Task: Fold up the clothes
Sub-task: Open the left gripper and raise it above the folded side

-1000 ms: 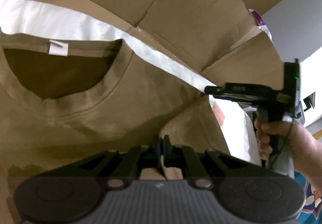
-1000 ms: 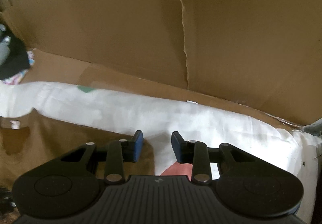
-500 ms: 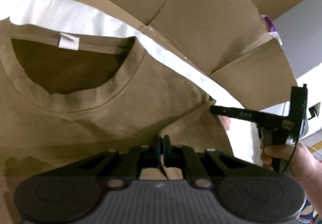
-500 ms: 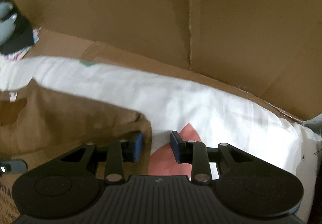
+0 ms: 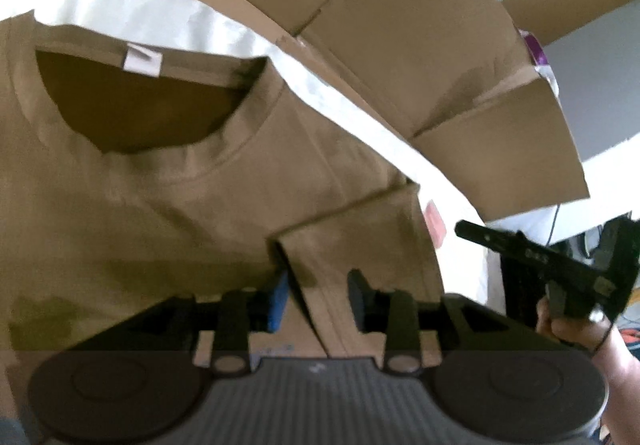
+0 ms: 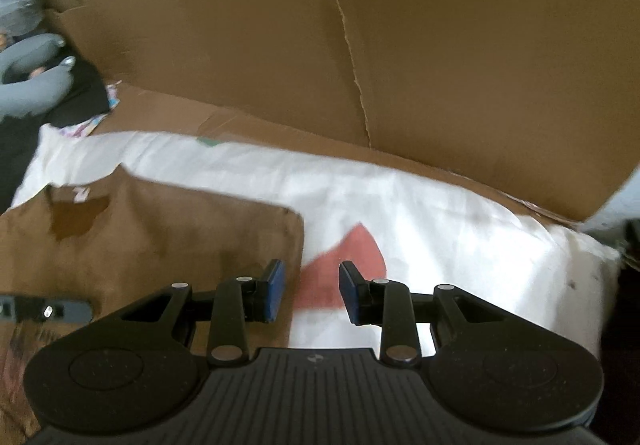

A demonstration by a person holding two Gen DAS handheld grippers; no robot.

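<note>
1. A tan T-shirt (image 5: 168,205) lies flat on a white sheet (image 6: 440,213), its neck opening and white label (image 5: 142,61) toward the sheet's far edge.
2. The shirt's right sleeve (image 5: 360,245) is folded inward over the chest; the fold gives that side a straight edge running away from the camera, just short of the sheet's right part.
3. The left gripper (image 5: 318,297) hangs over the folded sleeve's near end. Its jaws are opening, the sleeve cloth lies below the gap, and the pads do not press it.
4. The right gripper (image 6: 310,291), also seen at the right edge of the left wrist view (image 5: 532,257) in a hand (image 5: 580,329), stands partly open with nothing between its jaws.
5. In its own view the right gripper straddles the shirt's folded edge: left finger over tan cloth, right finger over bare sheet and a red patch (image 6: 344,265).
6. To the right of the shirt the sheet is bare as far as its right edge.
7. A cardboard wall (image 6: 360,57) stands along the sheet's far edge, closing that side.
8. Beyond the sheet's far left corner lie dark and grey things, too blurred to name.
</note>
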